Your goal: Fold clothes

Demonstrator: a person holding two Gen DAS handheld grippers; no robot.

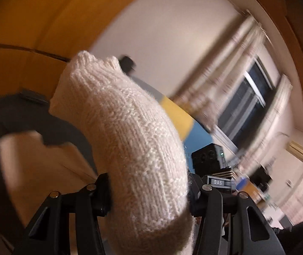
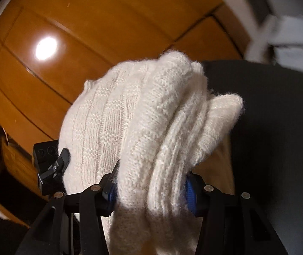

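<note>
A: Biggest thing first. Orange-brown wooden panelling (image 2: 113, 21) fills the right wrist view, with a bright light reflection on it; the left wrist view shows only a strip of the same wood (image 1: 34, 17).

B: Left view gets more of the room: pale wall (image 1: 162, 31), a dark window (image 1: 247, 102), all motion-blurred. The right view shows none of that.

A: Then the cream knit garment (image 2: 134, 123). No counter or table visible in either view; it's up in the air, bunched and draped over both tools.

B: Right gripper (image 2: 149, 193): jaws nearly closed, thick folds of knit pinched between the blue pads (image 2: 190, 195).

A: Left gripper (image 1: 151, 193): same knit (image 1: 130, 131), one rounded fold clamped between the black fingers (image 1: 103, 189), narrow gap.

B: The right view shows several stacked layers, the left a single hump.

A: Smallest: a black camera block. In the left view it's behind the knit (image 1: 207, 156); in the right view it's at the left (image 2: 45, 150).
</note>
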